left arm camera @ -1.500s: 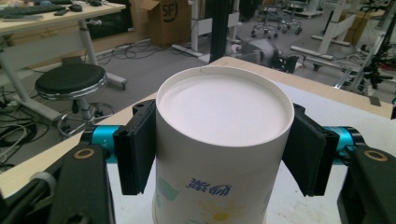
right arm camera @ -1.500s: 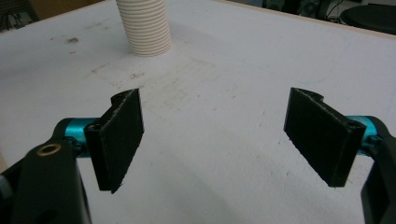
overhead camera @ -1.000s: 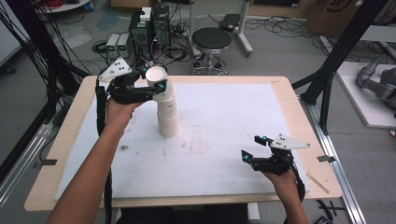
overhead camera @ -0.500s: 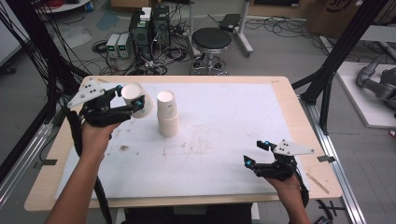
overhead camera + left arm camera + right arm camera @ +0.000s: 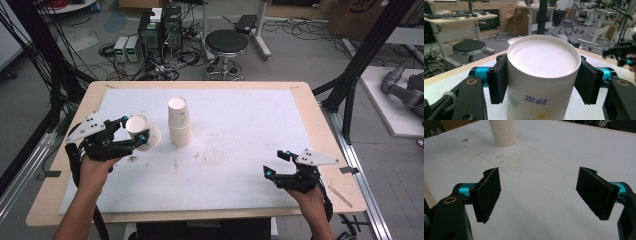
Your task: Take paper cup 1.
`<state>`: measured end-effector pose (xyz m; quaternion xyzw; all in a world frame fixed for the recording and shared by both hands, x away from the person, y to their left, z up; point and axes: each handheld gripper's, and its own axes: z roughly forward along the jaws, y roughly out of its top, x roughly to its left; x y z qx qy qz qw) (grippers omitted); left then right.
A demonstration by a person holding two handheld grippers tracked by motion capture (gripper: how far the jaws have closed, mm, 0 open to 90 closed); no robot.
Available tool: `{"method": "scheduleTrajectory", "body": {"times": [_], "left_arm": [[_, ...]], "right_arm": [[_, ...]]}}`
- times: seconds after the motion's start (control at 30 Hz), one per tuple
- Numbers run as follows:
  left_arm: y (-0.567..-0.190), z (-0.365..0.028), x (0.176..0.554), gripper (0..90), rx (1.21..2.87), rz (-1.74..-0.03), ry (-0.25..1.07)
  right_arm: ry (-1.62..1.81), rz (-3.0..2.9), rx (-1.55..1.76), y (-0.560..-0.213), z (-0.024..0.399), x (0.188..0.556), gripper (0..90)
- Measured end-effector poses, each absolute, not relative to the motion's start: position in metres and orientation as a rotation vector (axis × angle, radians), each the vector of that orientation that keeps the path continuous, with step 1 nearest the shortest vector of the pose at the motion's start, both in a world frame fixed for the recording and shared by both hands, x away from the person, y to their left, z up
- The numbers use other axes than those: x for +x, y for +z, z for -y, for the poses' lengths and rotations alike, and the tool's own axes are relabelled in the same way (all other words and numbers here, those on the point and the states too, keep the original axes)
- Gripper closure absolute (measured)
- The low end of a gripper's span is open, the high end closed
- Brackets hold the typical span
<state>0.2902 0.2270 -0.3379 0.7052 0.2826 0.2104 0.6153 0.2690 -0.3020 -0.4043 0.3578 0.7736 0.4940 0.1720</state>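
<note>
A stack of white paper cups (image 5: 179, 125) stands upside down left of the middle of the white mat; in the right gripper view the paper cup stack (image 5: 502, 133) shows its ribbed foot at the top. My left gripper (image 5: 133, 128) hangs left of the stack, shut on a single paper cup (image 5: 142, 132) that is tilted on its side. In the left gripper view that paper cup (image 5: 544, 57) sits between the two pads of the left gripper (image 5: 541, 77), its round white end toward the camera. My right gripper (image 5: 275, 163) rests low at the front right, open and empty, as the right gripper (image 5: 541, 195) jaws stand wide over bare mat.
The white mat (image 5: 240, 150) covers most of the wooden table (image 5: 320, 130). A black stool (image 5: 226, 45) and electronics boxes (image 5: 157, 30) stand on the floor behind the far edge. The right gripper (image 5: 621, 53) shows far off in the left gripper view.
My left gripper has carried the cup away from the top of the stack, leftward and down toward me. The right gripper has stayed about where it was.
</note>
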Motion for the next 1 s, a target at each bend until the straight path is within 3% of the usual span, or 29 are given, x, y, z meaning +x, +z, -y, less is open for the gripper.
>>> {"method": "scheduleTrajectory", "body": {"times": [0.57, 1.0], "left_arm": [[-0.378, -0.209, 0.283, 34.8, 1.641, -0.612, 0.363], [-0.387, -0.2, 0.282, 34.5, 1.668, -0.602, 0.34]], "right_arm": [[1.425, -2.231, 0.962, -0.404, 0.287, 0.274, 20.4], [1.436, -2.262, 0.962, -0.402, 0.283, 0.277, 20.3]]}}
